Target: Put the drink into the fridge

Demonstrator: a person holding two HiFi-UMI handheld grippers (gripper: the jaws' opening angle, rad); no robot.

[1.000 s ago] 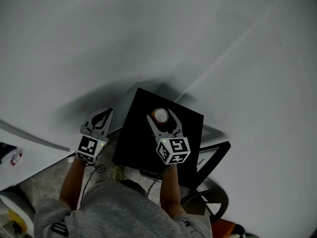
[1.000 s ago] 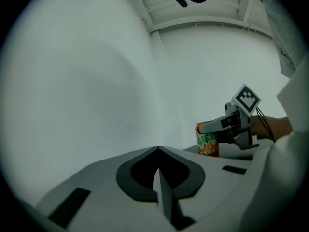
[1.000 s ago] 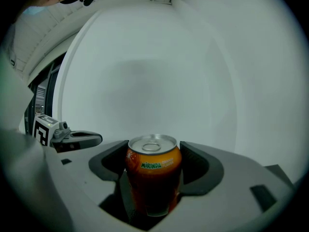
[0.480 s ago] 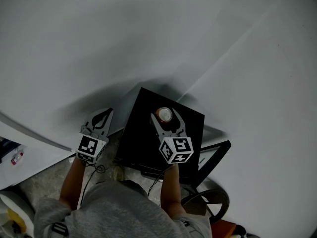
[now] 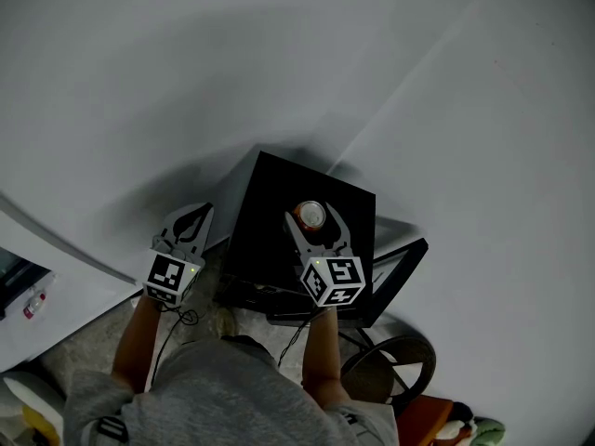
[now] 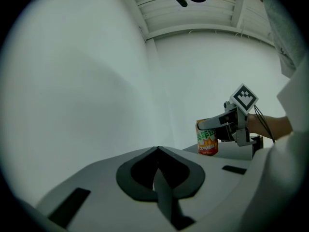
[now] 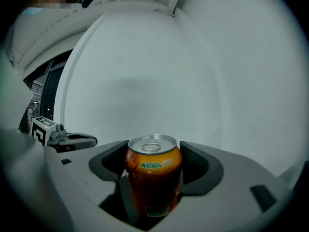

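An orange Mirinda can (image 7: 153, 175) stands upright between the pads of my right gripper (image 7: 154, 170), which is shut on it. In the head view the can (image 5: 311, 214) and right gripper (image 5: 313, 223) hang over the top of a small black fridge (image 5: 265, 221). My left gripper (image 5: 196, 214) is beside the fridge's left edge, shut and holding nothing. The left gripper view shows its jaws (image 6: 157, 178) closed together, with the can (image 6: 207, 140) and the right gripper (image 6: 227, 124) off to the right.
White walls (image 5: 232, 63) meet in a corner behind the fridge. A dark panel (image 5: 400, 272) juts out at the fridge's lower right, above a round dark object (image 5: 386, 370). A white surface (image 5: 56, 295) with small items lies at the left.
The right gripper with the can has shifted slightly right over the black fridge top. The left gripper has stayed in place.
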